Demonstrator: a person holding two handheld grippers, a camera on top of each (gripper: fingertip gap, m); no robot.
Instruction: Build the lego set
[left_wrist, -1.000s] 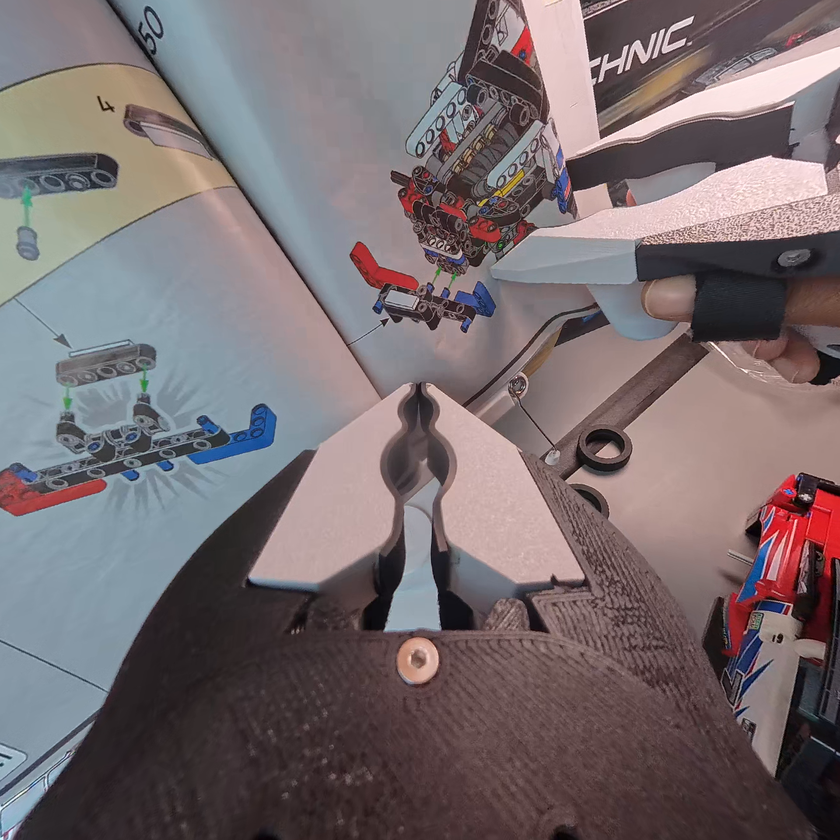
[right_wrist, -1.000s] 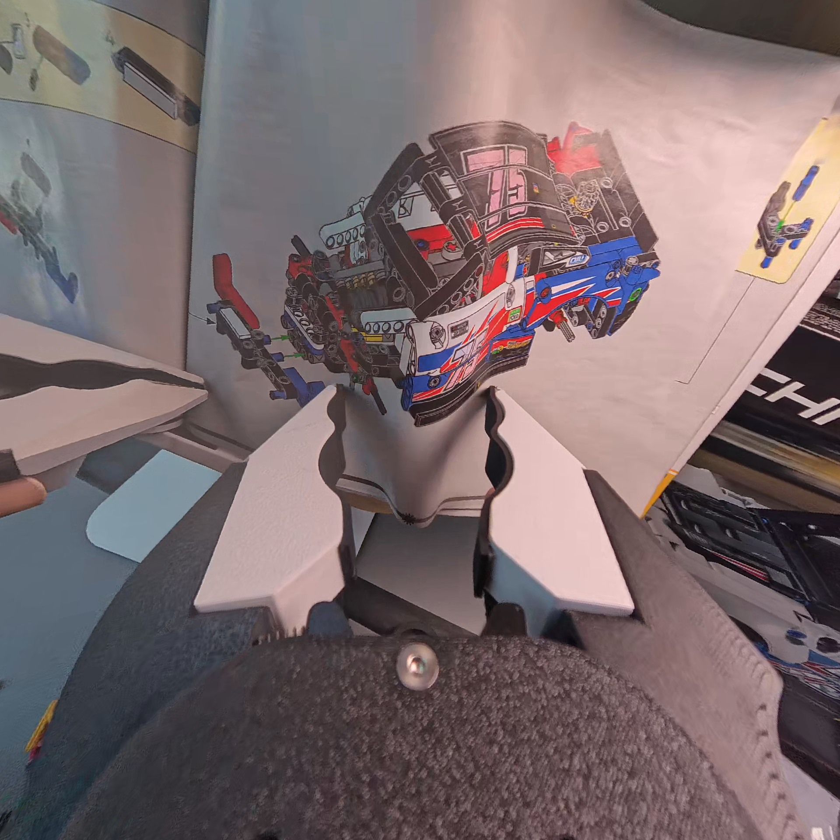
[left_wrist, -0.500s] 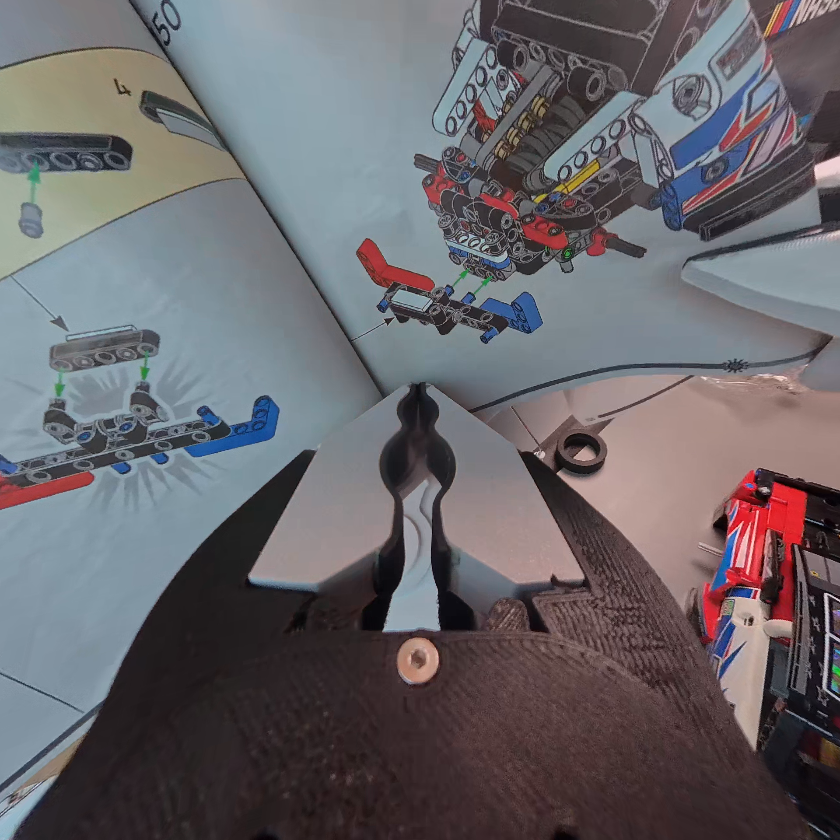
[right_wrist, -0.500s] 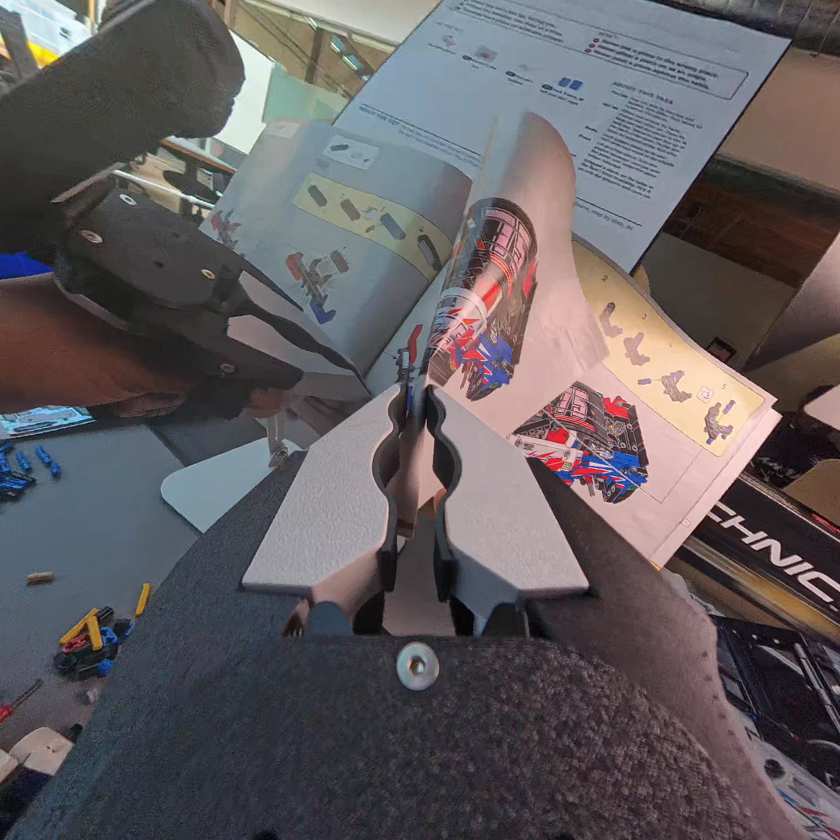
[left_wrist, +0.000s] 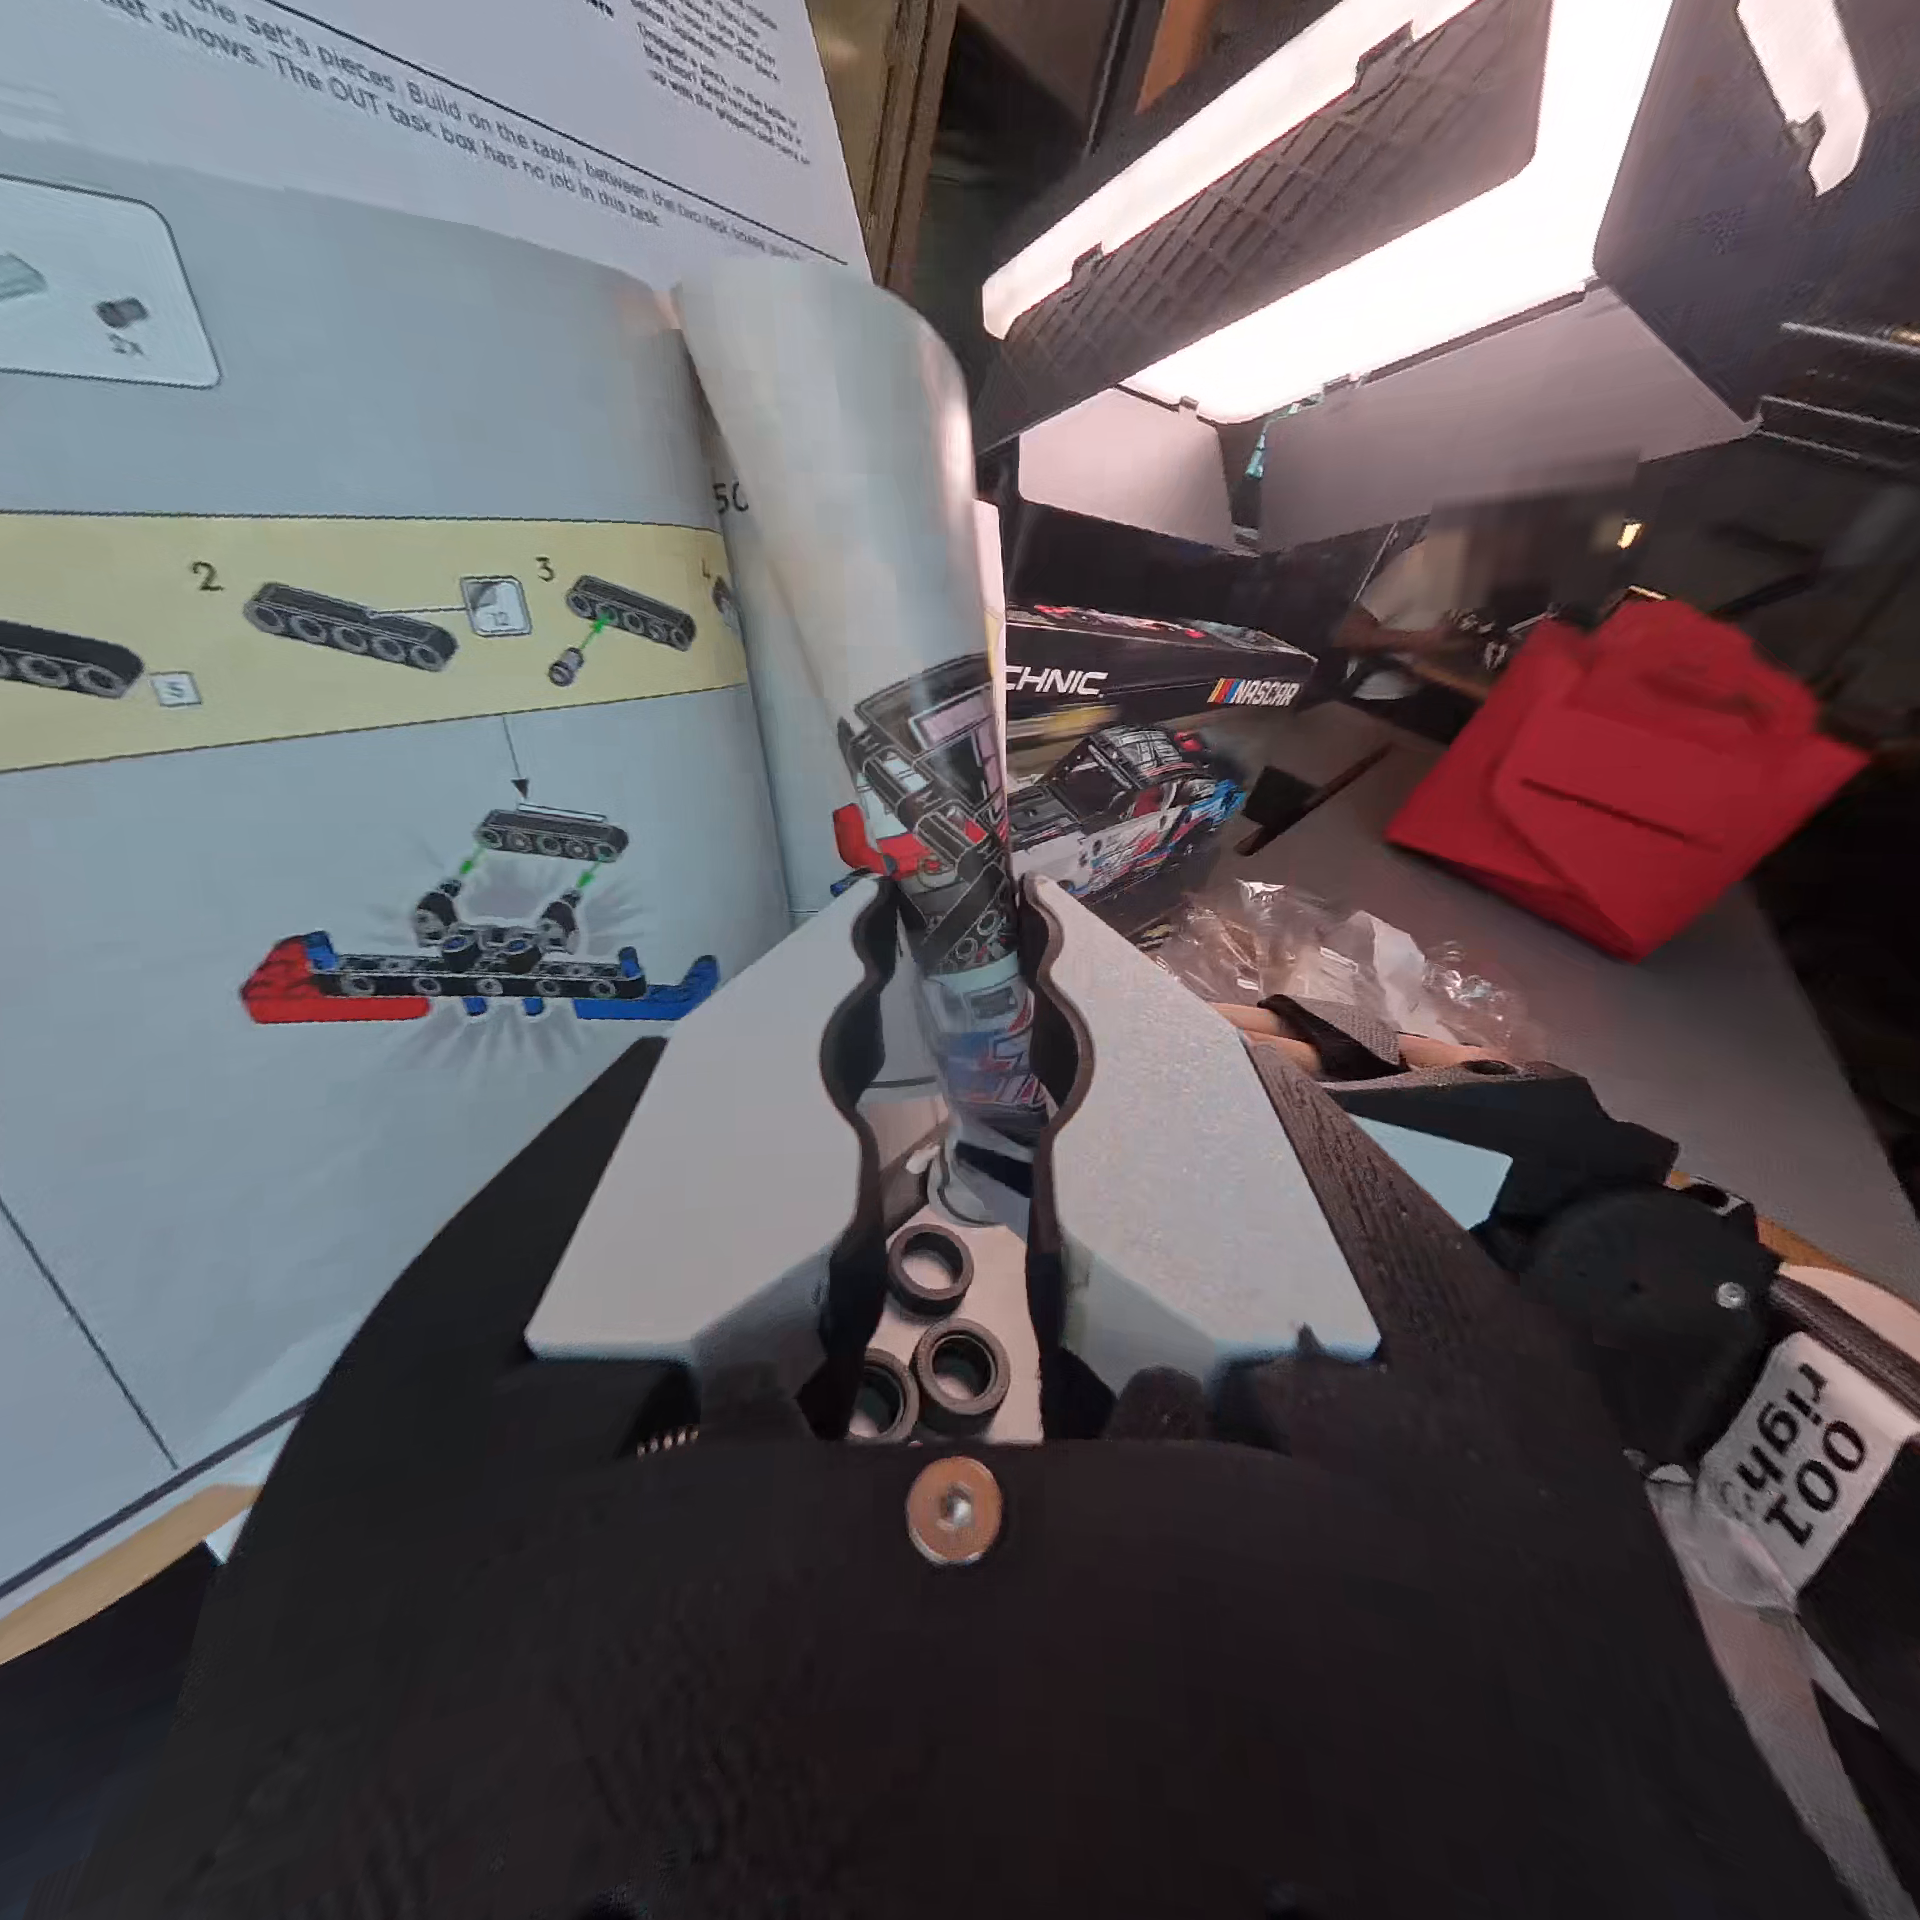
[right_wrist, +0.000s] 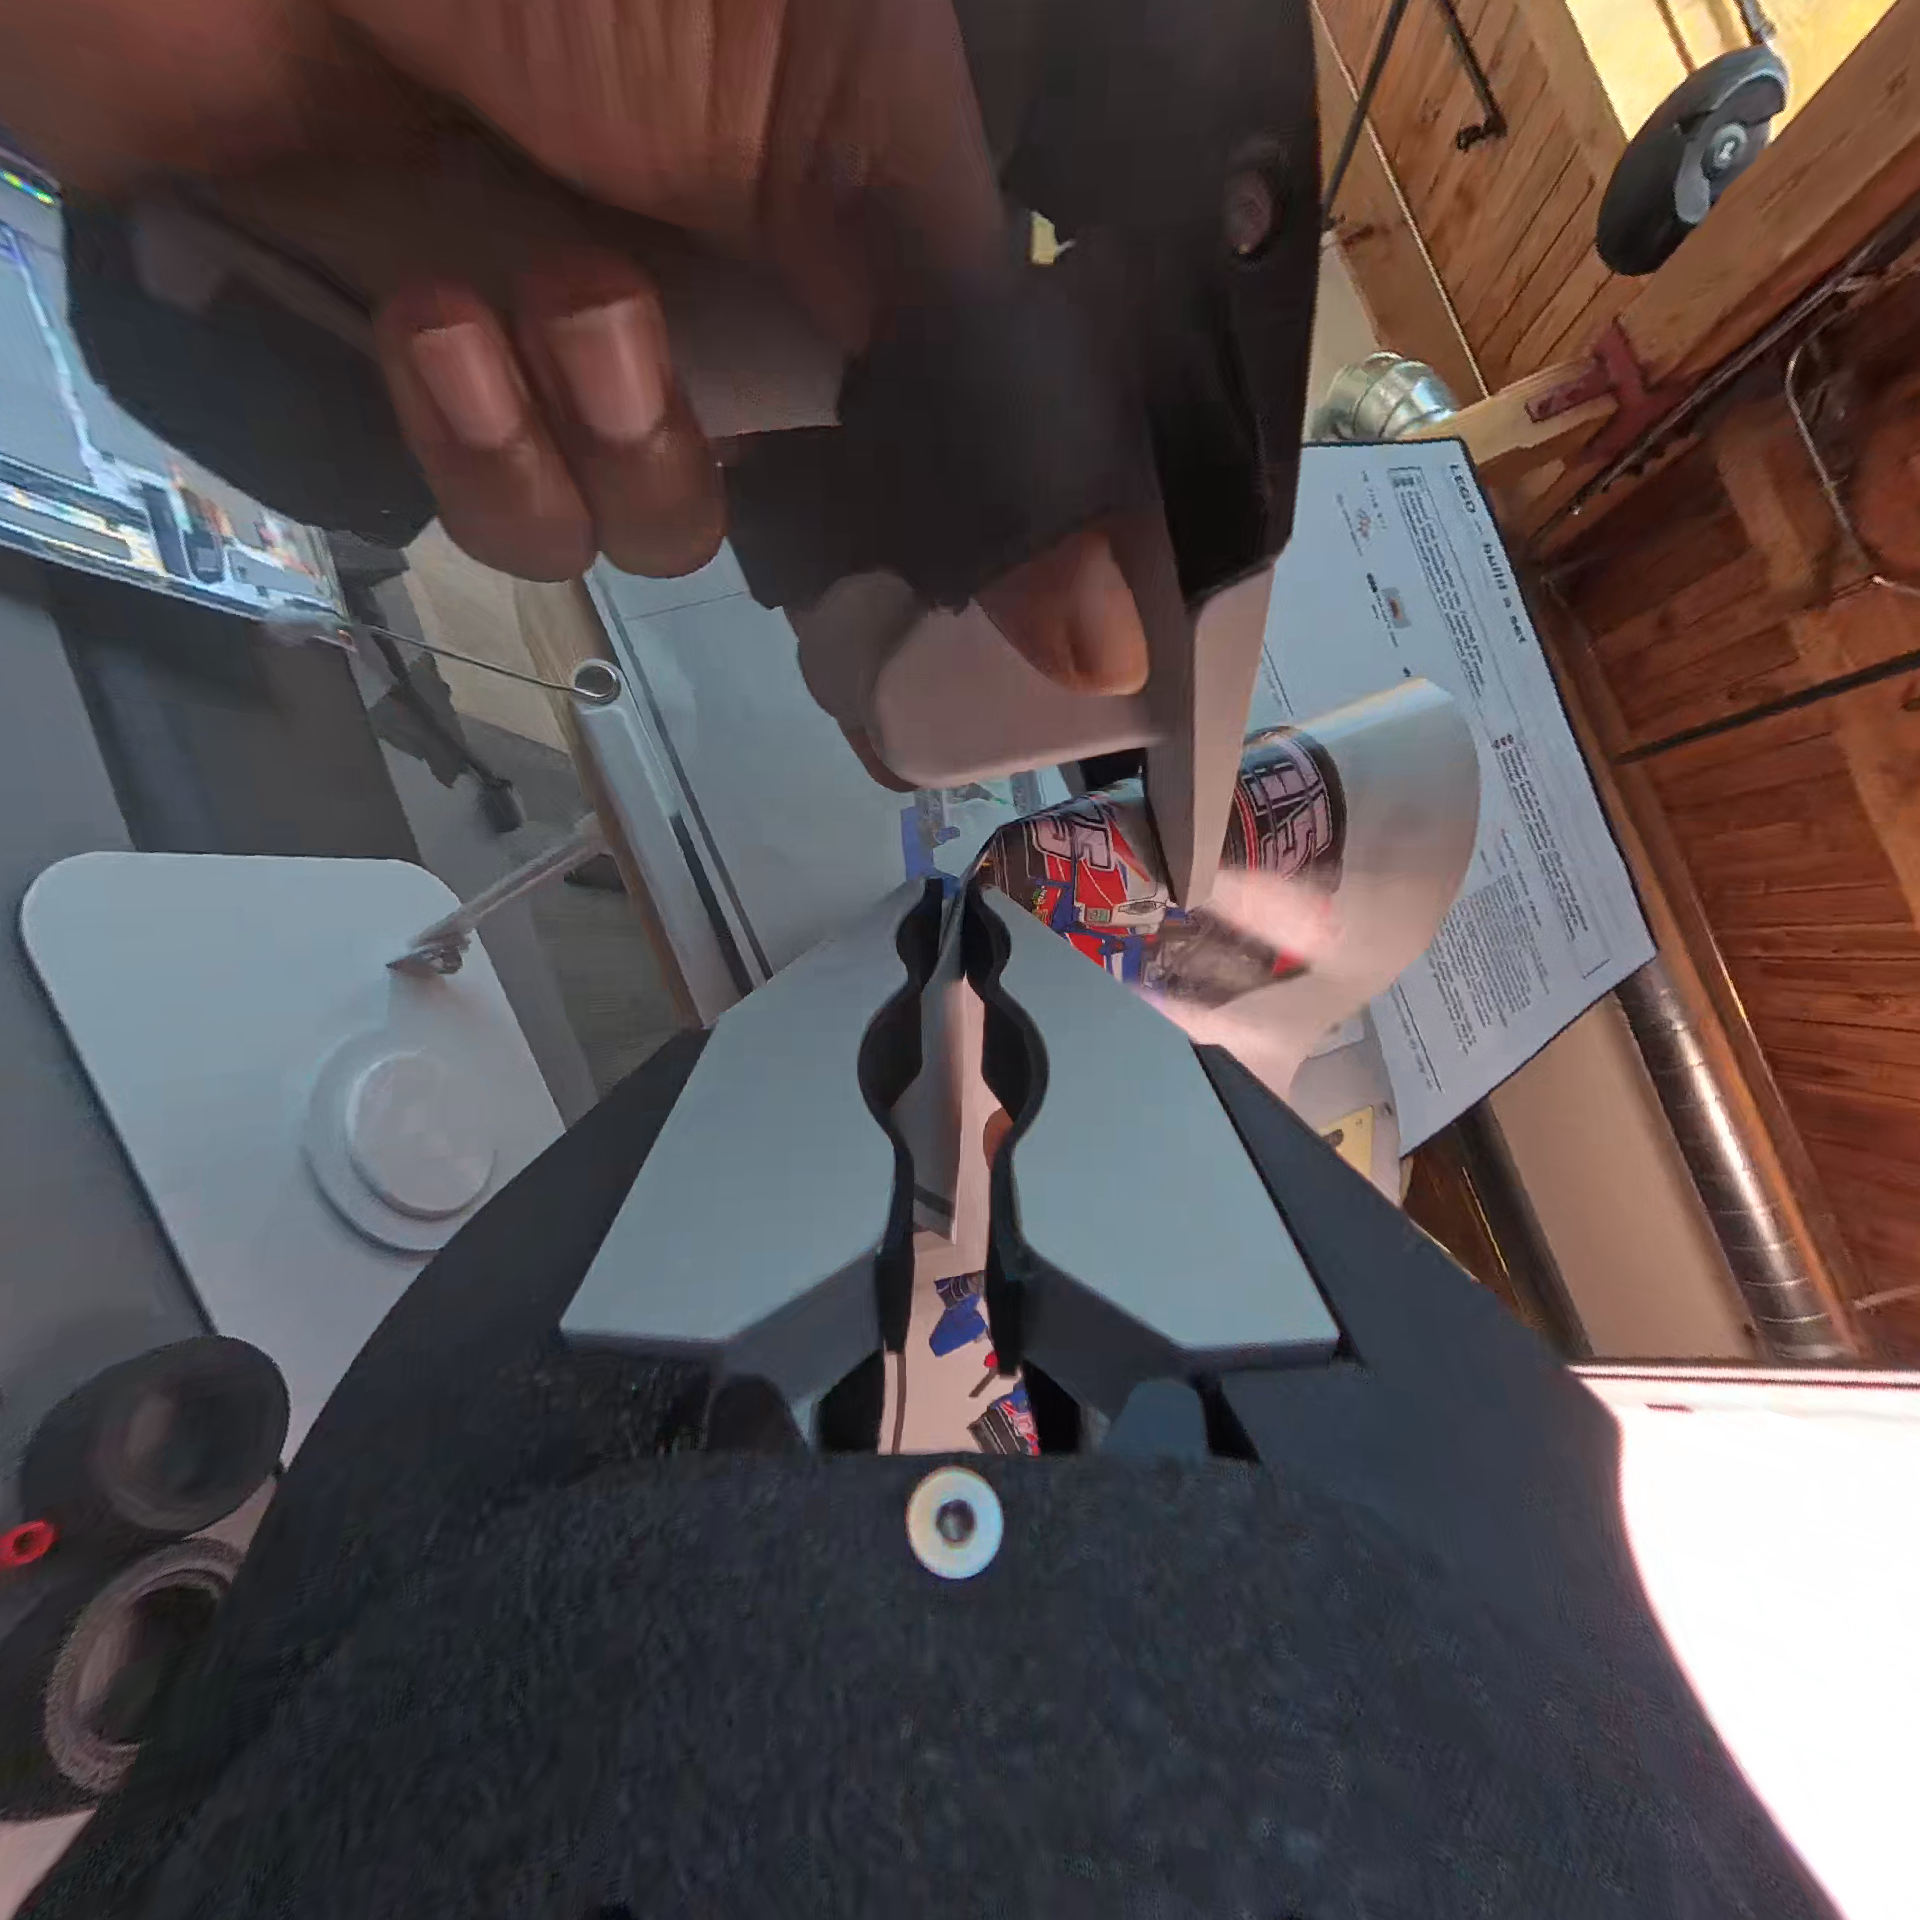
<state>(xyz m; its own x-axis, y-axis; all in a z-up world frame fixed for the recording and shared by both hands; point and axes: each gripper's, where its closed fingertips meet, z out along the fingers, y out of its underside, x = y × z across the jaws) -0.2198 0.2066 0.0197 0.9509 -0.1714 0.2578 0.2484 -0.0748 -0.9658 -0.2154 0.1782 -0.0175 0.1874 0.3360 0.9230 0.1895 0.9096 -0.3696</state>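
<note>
While the page (left_wrist: 883, 582) of the instruction booklet (left_wrist: 364, 935) is mid-turn, no bricks are being joined: judging by the open bags (left_wrist: 1340, 956) and loose black rings (left_wrist: 928, 1265) on the bench (left_wrist: 1662, 1049), plenty of the build looks left. Right hand-held gripper (right_wrist: 958, 891) is pressed together, pinching the page edge between its tips. Left hand-held gripper (left_wrist: 951, 896) is partly spread, the curled page standing between its jaws, not clamped. The booklet stands propped just ahead of both.
</note>
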